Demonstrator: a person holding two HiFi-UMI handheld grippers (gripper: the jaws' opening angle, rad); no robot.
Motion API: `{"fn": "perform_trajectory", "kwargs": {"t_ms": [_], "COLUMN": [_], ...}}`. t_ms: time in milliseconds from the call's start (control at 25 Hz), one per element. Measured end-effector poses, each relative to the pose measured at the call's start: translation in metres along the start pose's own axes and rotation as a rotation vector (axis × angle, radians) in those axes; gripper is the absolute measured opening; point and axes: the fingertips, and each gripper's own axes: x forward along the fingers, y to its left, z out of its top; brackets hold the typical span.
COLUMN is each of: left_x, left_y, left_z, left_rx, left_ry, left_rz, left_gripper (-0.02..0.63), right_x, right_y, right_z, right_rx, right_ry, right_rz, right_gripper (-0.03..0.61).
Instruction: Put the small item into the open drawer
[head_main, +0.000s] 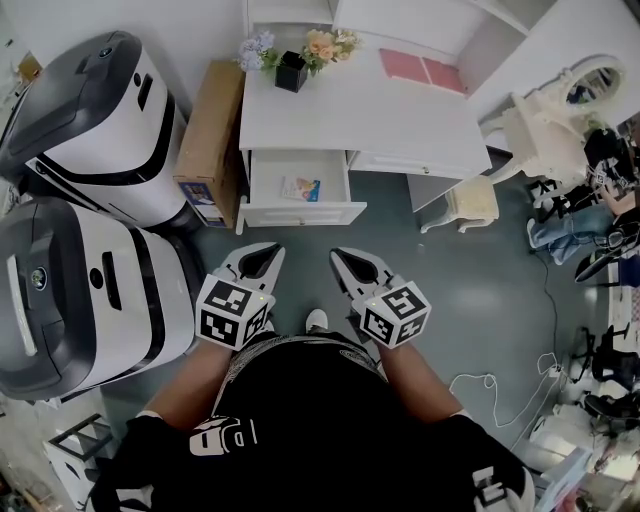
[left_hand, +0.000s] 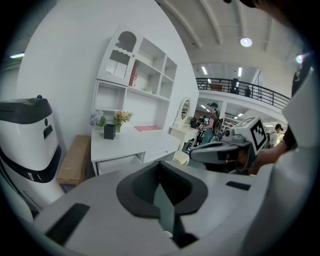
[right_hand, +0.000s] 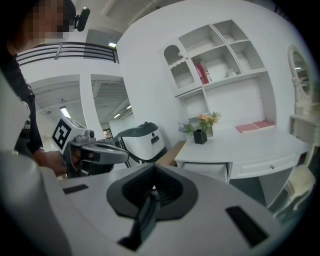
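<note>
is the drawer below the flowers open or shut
Open: the drawer is pulled out from the desk, a small item lying inside.

This looks like a large indoor hall used as a test lab, with a mock bedroom corner staged inside it; a white desk (head_main: 370, 120) with a shelved hutch (right_hand: 220, 55), a pot of flowers (head_main: 292, 70), an ornate vanity mirror (head_main: 590, 82) and a cushioned stool (head_main: 470, 205) stand on a bare grey floor (head_main: 460, 290). Beside the furniture sit two bulky white-and-grey machines (head_main: 95, 120) and a cardboard box (head_main: 208, 130); a loose cable (head_main: 500, 395) trails over the floor; beyond, a railed mezzanine (left_hand: 240, 90) runs under a high ceiling with bright lights (left_hand: 245, 42), and another person (left_hand: 214, 120) stands in the open space.
</note>
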Motion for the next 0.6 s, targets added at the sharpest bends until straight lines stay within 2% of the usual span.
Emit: {"fn": "perform_trajectory", "kwargs": {"t_ms": [600], "left_x": [0.0028], "left_y": [-0.0021], "left_z": [0.004], "left_rx": [0.002], "left_ry": [0.0], "left_rz": [0.001], "left_gripper": [0.014], "right_x": [-0.0017], "right_y": [-0.0024], "right_z": [0.003], "right_rx": [-0.002], "right_ry": [0.002], "right_rz": [0.014], "right_gripper": [0.006]}}
